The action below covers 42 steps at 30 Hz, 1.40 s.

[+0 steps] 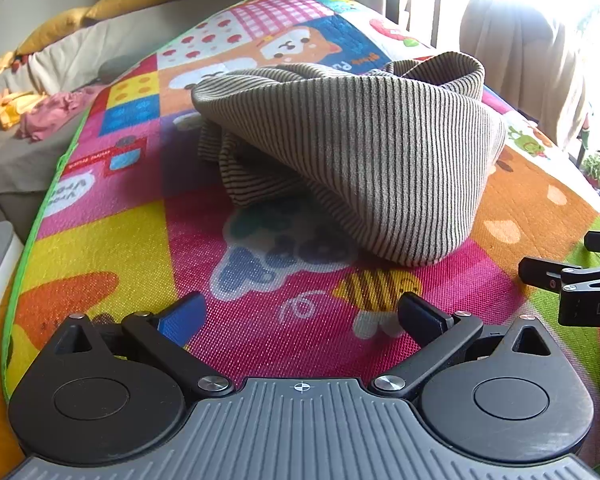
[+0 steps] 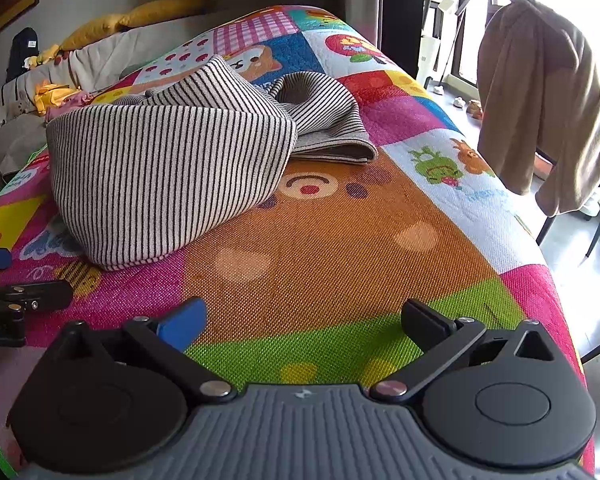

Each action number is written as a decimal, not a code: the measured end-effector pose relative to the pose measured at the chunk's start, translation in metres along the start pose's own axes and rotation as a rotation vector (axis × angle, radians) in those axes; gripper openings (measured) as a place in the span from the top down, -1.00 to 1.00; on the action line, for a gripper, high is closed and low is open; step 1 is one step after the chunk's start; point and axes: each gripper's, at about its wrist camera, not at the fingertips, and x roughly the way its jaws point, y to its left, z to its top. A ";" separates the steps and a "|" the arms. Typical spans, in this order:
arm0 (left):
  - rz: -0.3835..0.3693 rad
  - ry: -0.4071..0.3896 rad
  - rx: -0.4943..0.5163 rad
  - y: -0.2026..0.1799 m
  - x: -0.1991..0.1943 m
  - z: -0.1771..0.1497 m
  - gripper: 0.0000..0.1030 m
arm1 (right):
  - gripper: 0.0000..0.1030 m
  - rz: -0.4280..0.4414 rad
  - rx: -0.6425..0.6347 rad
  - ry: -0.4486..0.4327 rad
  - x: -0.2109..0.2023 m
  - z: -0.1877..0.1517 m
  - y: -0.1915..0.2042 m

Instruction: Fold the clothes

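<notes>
A beige garment with thin dark stripes lies loosely heaped on a colourful cartoon-print mat. In the right wrist view the same striped garment sits left of centre on the mat, one fold rising behind it. My left gripper hovers open over the mat just short of the garment's near edge, with nothing between its fingers. My right gripper is open too, over bare mat to the right of the garment. Each gripper shows at the edge of the other's view.
A bed with yellow pillows and loose pink and yellow clothes lies left of the mat. A brown cloth hangs over a chair at the right, near a bright window. The mat's right edge drops to the floor.
</notes>
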 end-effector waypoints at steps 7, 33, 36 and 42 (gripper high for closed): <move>0.005 -0.005 0.003 0.000 -0.002 -0.002 -1.00 | -1.00 -0.009 0.003 0.001 0.001 0.003 0.001; 0.009 -0.010 0.007 0.000 -0.001 -0.001 -1.00 | -1.00 -0.023 -0.003 -0.010 -0.006 -0.008 0.008; 0.010 -0.010 0.007 0.000 -0.001 -0.001 -1.00 | -1.00 -0.023 -0.005 -0.008 -0.007 -0.008 0.009; 0.010 -0.010 0.007 -0.001 -0.001 -0.001 -1.00 | -1.00 -0.020 -0.005 -0.008 -0.008 -0.010 0.009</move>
